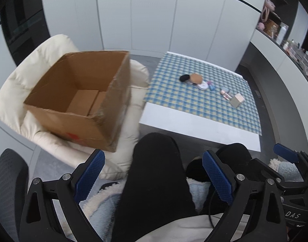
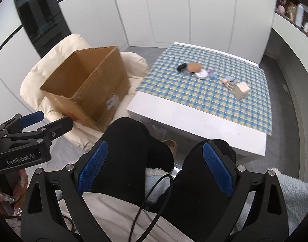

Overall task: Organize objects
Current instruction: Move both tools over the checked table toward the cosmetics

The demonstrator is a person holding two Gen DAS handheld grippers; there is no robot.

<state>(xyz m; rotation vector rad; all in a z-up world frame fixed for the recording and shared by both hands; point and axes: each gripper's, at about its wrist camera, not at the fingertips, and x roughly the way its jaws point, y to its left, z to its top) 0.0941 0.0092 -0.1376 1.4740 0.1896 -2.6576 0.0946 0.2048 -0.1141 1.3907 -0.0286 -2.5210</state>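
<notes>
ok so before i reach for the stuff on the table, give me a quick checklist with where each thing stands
1. Left hand-held gripper open and holding nothing: ok.
2. Right hand-held gripper open and holding nothing: ok.
3. Brown cardboard box upright on the cream padded chair, top open: ok.
4. Box interior free to take items: ok, only its bottom flaps show.
5. Small cosmetic items and the beige square box lying apart enough for single grasps: cannot tell, the cluster overlaps.
6. Grippers near the blue-and-yellow checked tablecloth: not ok, both hang over the person's lap.
</notes>
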